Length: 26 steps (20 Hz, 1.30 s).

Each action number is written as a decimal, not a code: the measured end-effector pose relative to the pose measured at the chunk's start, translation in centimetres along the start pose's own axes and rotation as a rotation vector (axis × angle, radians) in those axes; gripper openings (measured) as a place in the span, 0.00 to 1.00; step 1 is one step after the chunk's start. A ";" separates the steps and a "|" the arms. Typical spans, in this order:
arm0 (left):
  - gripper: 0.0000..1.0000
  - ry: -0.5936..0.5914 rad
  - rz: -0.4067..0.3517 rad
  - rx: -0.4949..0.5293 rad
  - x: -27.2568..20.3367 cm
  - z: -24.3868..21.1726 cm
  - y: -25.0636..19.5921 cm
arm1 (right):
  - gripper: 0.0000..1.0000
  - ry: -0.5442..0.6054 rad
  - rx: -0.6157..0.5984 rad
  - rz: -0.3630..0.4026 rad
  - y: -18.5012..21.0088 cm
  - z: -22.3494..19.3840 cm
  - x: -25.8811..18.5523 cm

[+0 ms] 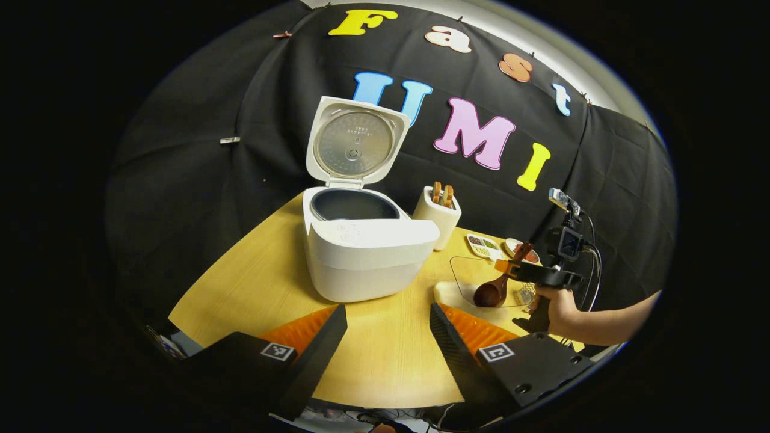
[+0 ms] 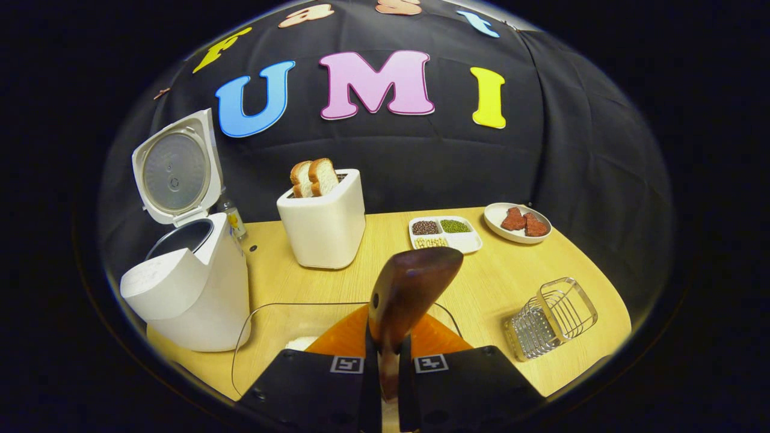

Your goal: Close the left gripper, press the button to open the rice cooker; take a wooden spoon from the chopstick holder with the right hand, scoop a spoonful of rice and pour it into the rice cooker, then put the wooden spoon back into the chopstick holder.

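Because the rice cooker (image 1: 361, 252) already stands with its lid (image 1: 355, 141) tipped up at centre frame in the left gripper view, the button press looks done. That would explain why the left gripper (image 1: 388, 337) idles at the bottom of the frame, its jaws spread wide with nothing between them.

In the right gripper view, the right gripper (image 2: 390, 367) sits low at centre, both fingers pressed on the handle of the wooden spoon (image 2: 409, 288). The spoon's bowl juts forward over the clear container (image 2: 264, 325) holding rice, probably poised to scoop.

The wire chopstick holder (image 2: 550, 319) lies tipped on the surface (image 2: 481, 282) at lower right, waiting for the spoon's return. Toaster (image 2: 325, 225), divided dish (image 2: 445, 234) and plate (image 2: 517, 222) line the back, clear of the working path.
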<state>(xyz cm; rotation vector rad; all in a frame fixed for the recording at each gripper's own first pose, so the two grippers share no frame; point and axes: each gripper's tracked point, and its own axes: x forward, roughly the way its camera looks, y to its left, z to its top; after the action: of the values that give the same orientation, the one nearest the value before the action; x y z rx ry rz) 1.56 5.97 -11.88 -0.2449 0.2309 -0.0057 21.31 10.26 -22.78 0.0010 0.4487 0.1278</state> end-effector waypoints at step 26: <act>0.95 0.009 -0.038 0.062 0.3 -0.3 -1.7 | 0.16 0.342 0.707 0.134 1.9 -2.1 -4.7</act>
<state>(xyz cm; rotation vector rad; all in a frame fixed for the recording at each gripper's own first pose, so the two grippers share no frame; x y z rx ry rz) 1.79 4.26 -11.87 -0.1874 0.2347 -0.0512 15.97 11.54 -22.64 0.7129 0.8168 0.0952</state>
